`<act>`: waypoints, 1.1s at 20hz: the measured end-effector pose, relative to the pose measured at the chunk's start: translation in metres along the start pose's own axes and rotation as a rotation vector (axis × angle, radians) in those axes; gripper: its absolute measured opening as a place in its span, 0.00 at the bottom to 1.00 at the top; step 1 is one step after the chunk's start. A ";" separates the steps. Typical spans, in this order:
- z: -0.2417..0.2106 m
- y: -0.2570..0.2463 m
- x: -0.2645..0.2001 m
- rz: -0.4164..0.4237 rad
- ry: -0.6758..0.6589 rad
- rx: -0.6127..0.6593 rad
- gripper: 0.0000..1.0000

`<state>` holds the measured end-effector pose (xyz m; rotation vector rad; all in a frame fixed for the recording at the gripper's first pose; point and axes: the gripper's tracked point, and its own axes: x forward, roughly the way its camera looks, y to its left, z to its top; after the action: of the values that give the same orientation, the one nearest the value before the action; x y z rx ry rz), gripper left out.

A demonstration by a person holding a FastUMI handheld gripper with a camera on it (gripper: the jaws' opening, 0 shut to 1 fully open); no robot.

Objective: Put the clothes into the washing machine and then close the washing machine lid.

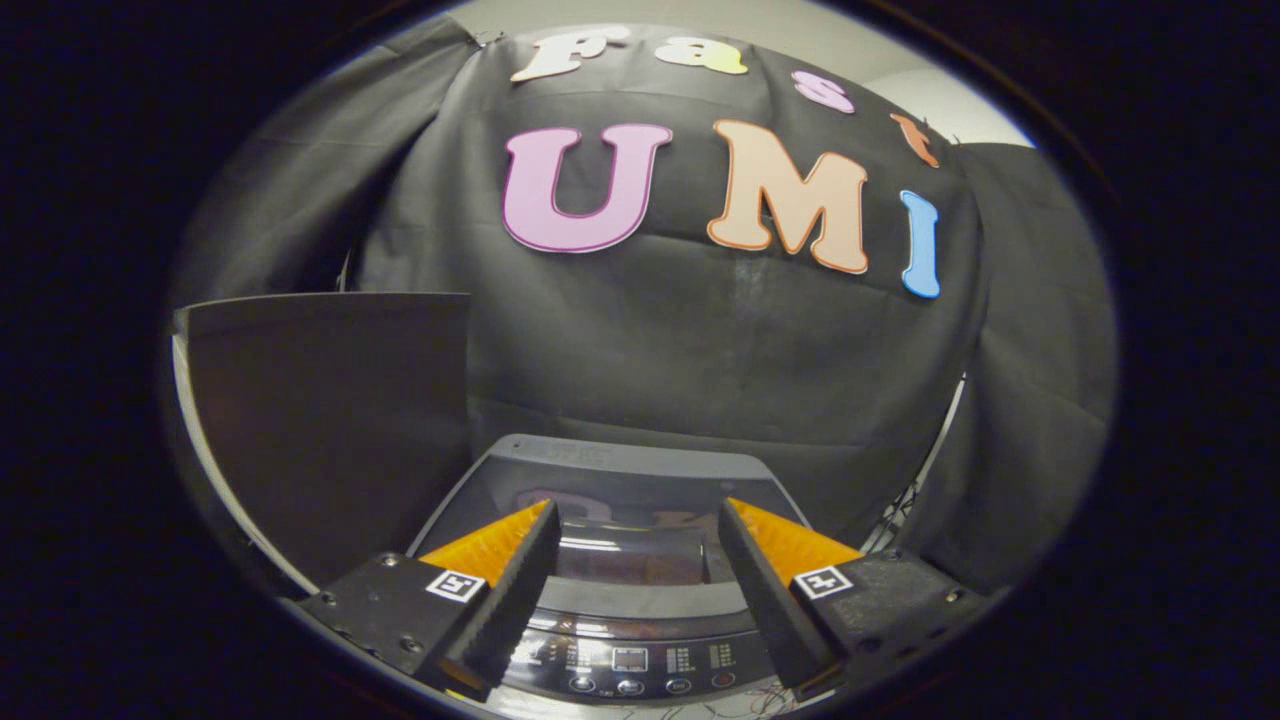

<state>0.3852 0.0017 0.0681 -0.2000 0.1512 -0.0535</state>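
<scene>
1. Gripper (638, 520) at lower centre of frame: fingers spread wide, nothing held between them, nothing touching either pad.
2. Washing machine (640, 600) directly below and between the fingers, lower centre; top-loading type, seen from the front.
3. Washing machine lid (610, 480) appears to lie down flat over the tub, dark and glossy, with reflections across its surface; grey rear edge toward the booth wall. Whether fully latched: cannot tell.
4. Control panel (630, 662) along the front edge at bottom centre, with a small display and a row of round buttons, nearest the fingers.
5. Dark flat board (330, 420) standing at middle left, beside the machine.
6. Clothes: no garment identified at this moment; location cannot be stated.
7. Handling judgement, lid: likely rigid, smooth and slippery on its glossy face; probably hinged at the rear. Best taken at the front lip just behind the panel, one finger under the edge, rather than pinched on the flat face.
8. Handling judgement, clothes: expected soft, light and limp; best pinched at a bunched fold so that trailing cloth clears the tub rim.
</scene>
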 end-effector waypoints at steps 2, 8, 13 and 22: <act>0.000 0.002 -0.009 0.003 -0.001 0.011 0.96; 0.000 0.006 -0.047 0.002 0.007 0.027 0.97; 0.007 0.005 -0.079 -0.019 -0.007 0.069 0.97; 0.020 0.000 -0.157 0.005 -0.076 0.085 0.97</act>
<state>0.2334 0.0159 0.1102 -0.1164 0.0734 -0.0475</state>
